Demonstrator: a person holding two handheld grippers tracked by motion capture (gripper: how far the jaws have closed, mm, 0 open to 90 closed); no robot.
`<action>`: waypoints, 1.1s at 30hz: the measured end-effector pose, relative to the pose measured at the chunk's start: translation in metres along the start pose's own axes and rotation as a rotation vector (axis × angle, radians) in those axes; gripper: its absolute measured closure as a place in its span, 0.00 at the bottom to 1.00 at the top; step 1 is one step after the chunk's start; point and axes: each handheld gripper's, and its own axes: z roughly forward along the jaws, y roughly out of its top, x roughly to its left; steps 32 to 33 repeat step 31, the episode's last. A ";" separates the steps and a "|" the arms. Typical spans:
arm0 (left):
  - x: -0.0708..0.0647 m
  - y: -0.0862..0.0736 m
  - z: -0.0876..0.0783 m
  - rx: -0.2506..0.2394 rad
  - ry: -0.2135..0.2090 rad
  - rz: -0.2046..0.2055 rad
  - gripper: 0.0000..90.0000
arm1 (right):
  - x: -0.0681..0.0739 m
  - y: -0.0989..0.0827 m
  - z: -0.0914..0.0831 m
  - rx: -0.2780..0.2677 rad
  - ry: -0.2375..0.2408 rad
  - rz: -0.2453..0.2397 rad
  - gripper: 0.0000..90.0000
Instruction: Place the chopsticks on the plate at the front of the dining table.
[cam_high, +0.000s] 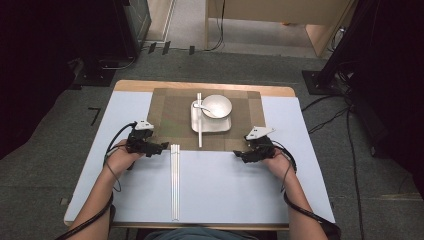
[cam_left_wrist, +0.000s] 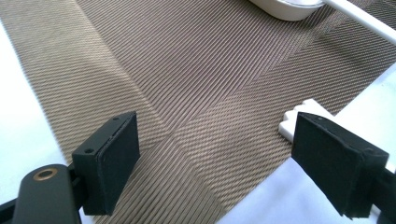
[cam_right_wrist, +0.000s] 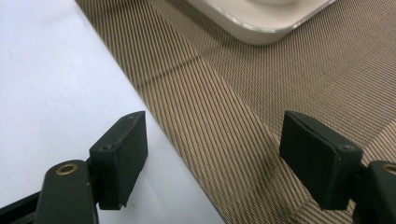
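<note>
Left gripper (cam_high: 161, 146), jaws apart and empty in its own view, hovers at the near-left corner of the mat (cam_high: 170, 112), beside the far end of the chopsticks (cam_high: 175, 182). These lie just right of it, long axis running toward the person. Right gripper (cam_high: 238, 154), also open and empty, sits at the mat's near-right edge. No readable writing on tray (cam_high: 224, 126), bowl (cam_high: 216, 105) or worktop (cam_high: 230, 190).

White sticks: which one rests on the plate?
The single stick across the square plate, beside the bowl; the other pair lies nearer the person on the blue tabletop.
</note>
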 end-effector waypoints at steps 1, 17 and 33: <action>0.002 -0.001 -0.001 0.000 -0.002 0.001 0.17 | 0.000 -0.001 0.000 0.005 -0.006 -0.008 0.26; 0.022 -0.022 -0.008 0.001 0.012 0.053 0.12 | -0.004 -0.006 0.001 -0.007 0.004 0.046 0.21; 0.020 -0.023 -0.007 -0.001 0.020 0.058 0.12 | -0.004 -0.006 0.001 -0.003 0.000 0.050 0.19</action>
